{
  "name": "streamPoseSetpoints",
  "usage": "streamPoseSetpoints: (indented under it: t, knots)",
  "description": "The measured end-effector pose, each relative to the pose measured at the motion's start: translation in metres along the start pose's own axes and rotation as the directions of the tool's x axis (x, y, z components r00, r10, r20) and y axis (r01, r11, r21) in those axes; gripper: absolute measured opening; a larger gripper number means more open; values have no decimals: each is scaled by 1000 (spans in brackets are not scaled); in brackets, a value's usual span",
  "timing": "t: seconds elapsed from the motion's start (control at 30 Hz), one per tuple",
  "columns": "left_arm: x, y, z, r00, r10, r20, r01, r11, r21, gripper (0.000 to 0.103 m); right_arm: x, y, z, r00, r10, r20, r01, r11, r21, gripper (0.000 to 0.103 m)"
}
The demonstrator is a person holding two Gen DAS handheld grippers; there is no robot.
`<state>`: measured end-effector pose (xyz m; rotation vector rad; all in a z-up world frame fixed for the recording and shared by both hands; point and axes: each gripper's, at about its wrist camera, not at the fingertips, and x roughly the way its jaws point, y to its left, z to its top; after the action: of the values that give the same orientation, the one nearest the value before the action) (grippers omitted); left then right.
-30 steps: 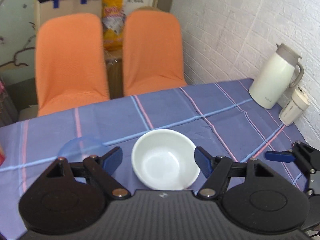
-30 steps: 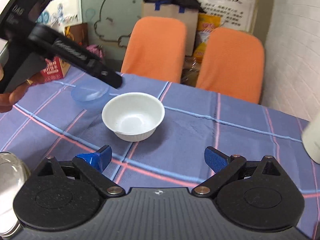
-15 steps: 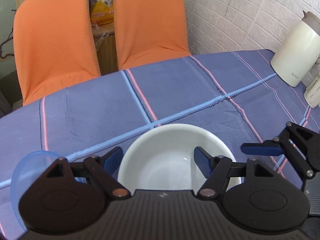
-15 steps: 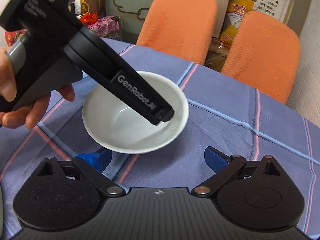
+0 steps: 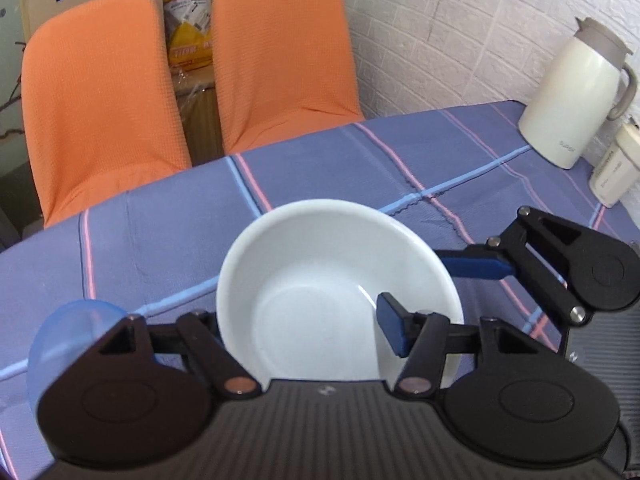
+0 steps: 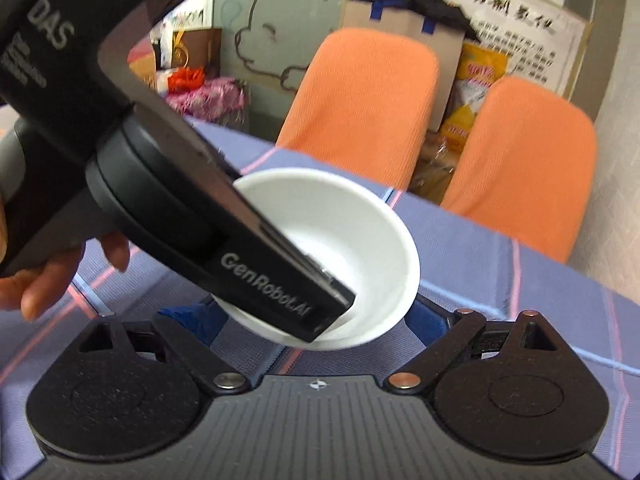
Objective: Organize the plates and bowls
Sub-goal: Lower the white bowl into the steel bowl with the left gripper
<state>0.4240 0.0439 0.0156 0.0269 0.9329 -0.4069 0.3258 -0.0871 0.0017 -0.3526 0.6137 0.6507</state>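
Both tongs have closed in on the white bowl (image 5: 320, 292) since a second ago. Left tongs (image 5: 304, 320) straddle its near-left wall, one finger inside, apparently clenching it (bowl looks tilted, maybe off the bench (image 5: 160, 240)). Right tongs (image 6: 316, 316) spread under it, unclenched. Risk: a thin wall pinch slips; bowl could drop onto the blue bowl (image 5: 68, 332).

Two orange chairs (image 5: 100, 92) stand behind the counter's (image 5: 320, 168) far edge. A cream jug (image 5: 576, 96) and a small cup (image 5: 614, 172) sit near its right edge.
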Motion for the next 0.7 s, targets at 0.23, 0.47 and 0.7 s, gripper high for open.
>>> streamPoseSetpoints:
  t: [0.23,0.47,0.7]
  knots:
    - [-48,-40,-23,998,-36,57,35,999,23,59,-66,18,-7,998,-55,40,56,998,-10,82]
    - [-96,-103,-75,994,-89,68,84,994,73,59,-144,38,-45,994,-100,38,101,994,-31,82]
    - [-106,-153,-138,994,-112,14,110,987,115,62,-180,54,-91,994,-104,-27,104,995,-12,83]
